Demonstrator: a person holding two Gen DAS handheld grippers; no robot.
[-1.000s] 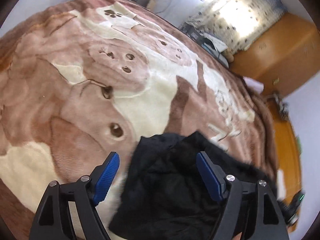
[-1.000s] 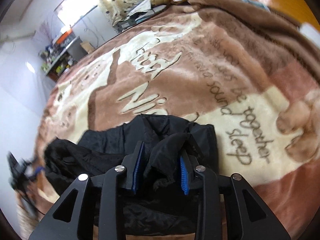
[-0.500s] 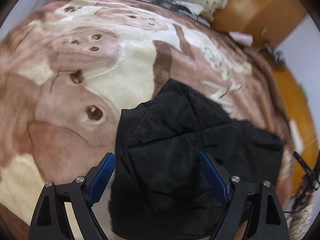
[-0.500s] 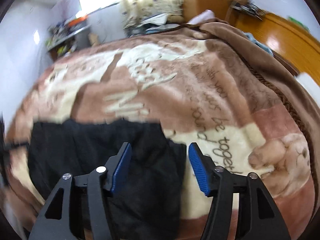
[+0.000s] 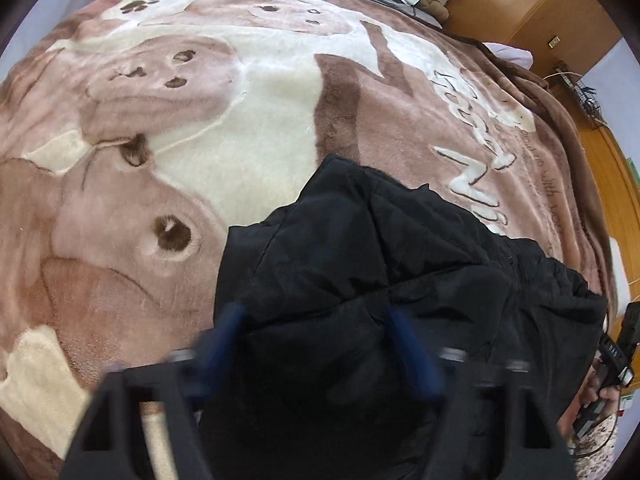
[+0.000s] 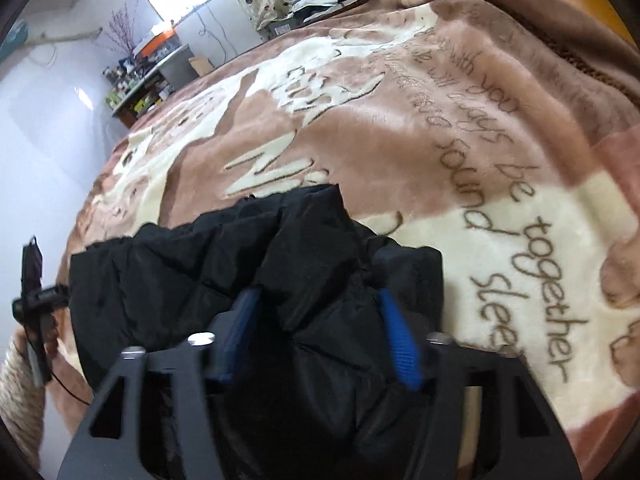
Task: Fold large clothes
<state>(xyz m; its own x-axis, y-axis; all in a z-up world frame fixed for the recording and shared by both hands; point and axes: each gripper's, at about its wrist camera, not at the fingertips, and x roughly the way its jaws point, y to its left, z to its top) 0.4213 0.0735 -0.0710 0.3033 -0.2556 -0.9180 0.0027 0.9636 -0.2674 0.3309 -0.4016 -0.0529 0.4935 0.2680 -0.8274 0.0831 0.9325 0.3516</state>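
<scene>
A black padded jacket (image 5: 400, 248) lies folded on a brown and cream bear blanket (image 5: 240, 100), near its front edge. My left gripper (image 5: 316, 344) points down onto the jacket's left part. Its blurred blue jaws are closing, with a puffy fold between them that the pads do not clearly pinch. In the right wrist view the jacket (image 6: 180, 272) spreads to the left. My right gripper (image 6: 318, 320) is closing on the jacket's right end, and its blue pads press a bunched ridge of the fabric.
The blanket (image 6: 440, 120) covers the whole bed, with lettering across its right half. An orange wooden wardrobe (image 5: 540, 0) stands beyond the far corner. A cluttered shelf (image 6: 136, 80) lines the back wall. A hand on a black handle (image 5: 612, 360) shows at the jacket's right end.
The left gripper sank onto the jacket and its jaws narrowed. The right gripper let go of a bunch of fabric, opened, dropped lower and narrowed on the jacket again. The jacket now lies flatter.
</scene>
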